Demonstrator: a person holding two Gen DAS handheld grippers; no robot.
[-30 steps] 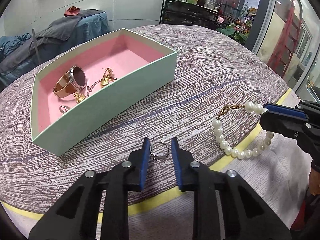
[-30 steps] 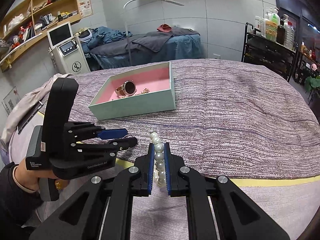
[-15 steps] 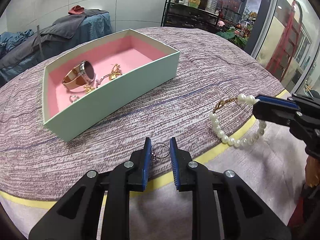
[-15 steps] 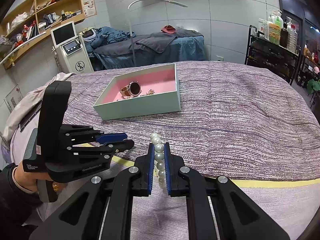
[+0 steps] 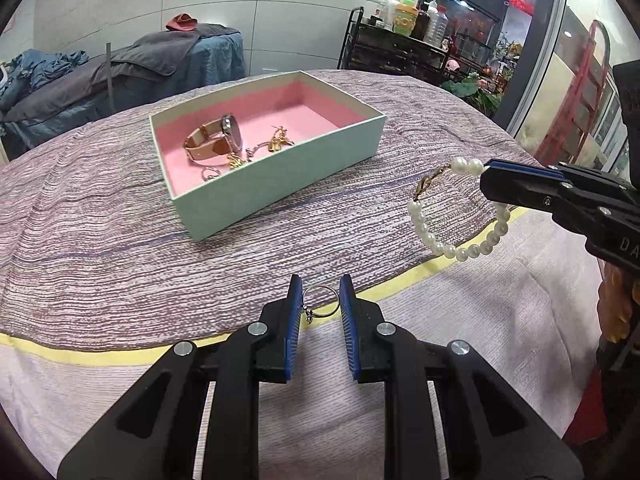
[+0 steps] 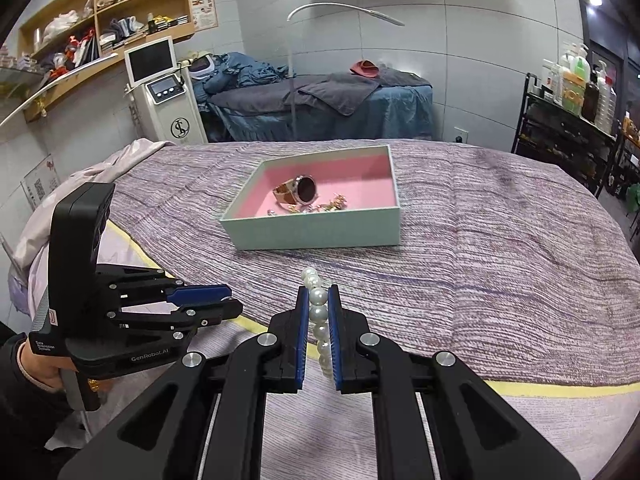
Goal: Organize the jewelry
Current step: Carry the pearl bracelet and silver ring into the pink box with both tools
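A mint box with a pink lining [image 5: 280, 184] [image 6: 316, 236] sits on the purple bedspread. It holds a rose-gold watch [image 5: 216, 140] [image 6: 298, 194], gold pieces [image 5: 280, 140] and a small ring. My left gripper [image 5: 320, 304] is shut on a thin silver ring [image 5: 320, 302], lifted above the yellow stripe; it also shows in the right wrist view [image 6: 224, 300]. My right gripper [image 6: 319, 312] is shut on a pearl bracelet [image 6: 318, 312], which hangs from it in the air in the left wrist view [image 5: 452, 220], right of the box.
The yellow stripe [image 5: 400, 284] marks the bedspread's near edge. Behind stand a blue treatment bed [image 6: 320, 108], a white machine with a screen [image 6: 160, 88], wall shelves [image 6: 100, 20] and a black rack of bottles [image 5: 400, 40].
Both grippers have lifted and pulled back a little with their pieces held. The pearl bracelet has come off the bedspread and now hangs free.
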